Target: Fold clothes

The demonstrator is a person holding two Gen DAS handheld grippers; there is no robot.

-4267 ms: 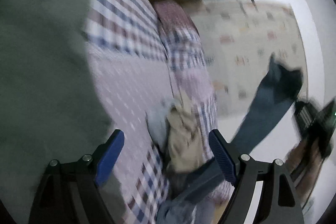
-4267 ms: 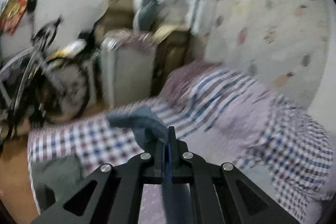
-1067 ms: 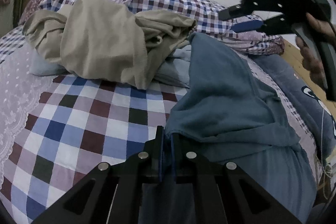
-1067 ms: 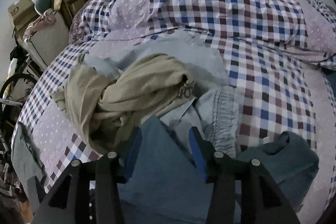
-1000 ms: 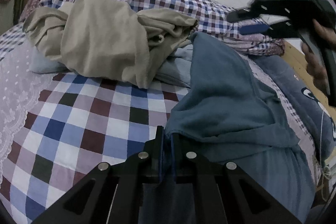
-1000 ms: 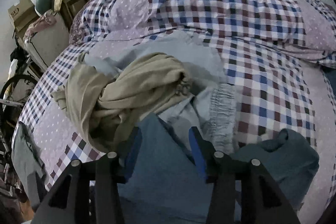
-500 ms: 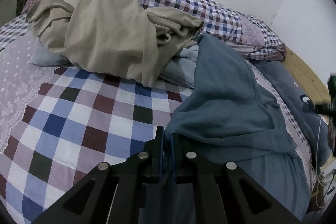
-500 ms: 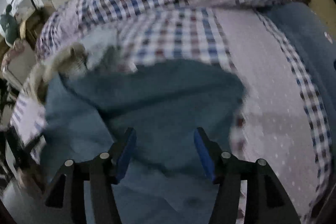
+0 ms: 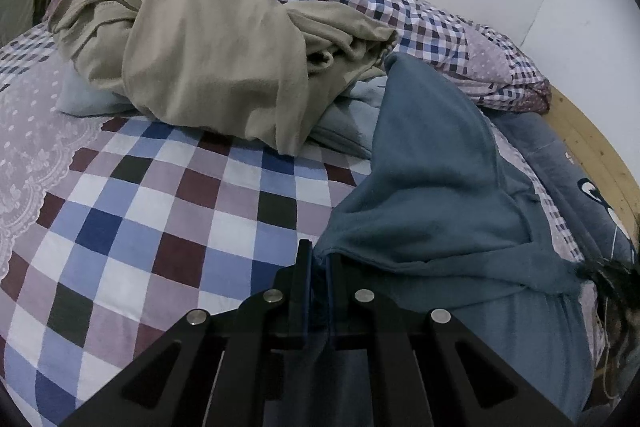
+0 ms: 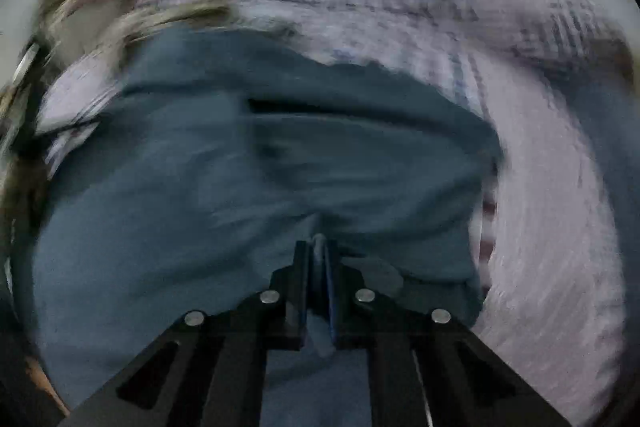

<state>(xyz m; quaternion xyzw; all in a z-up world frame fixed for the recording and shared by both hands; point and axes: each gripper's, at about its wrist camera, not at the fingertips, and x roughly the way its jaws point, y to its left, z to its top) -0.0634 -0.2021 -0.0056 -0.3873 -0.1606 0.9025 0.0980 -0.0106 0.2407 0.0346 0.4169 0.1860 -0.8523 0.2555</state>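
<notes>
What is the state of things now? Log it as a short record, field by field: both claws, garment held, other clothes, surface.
left claw: shut on the blue garment's edge
right claw: shut on the blue garment, view blurred
blue garment: spread partly over the bed, not yet folded
beige garment: crumpled heap behind, on a light blue garment
bed cover: checked, under everything

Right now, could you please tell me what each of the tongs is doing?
Left tongs: shut on the blue garment.
Right tongs: shut on the same blue garment.
</notes>
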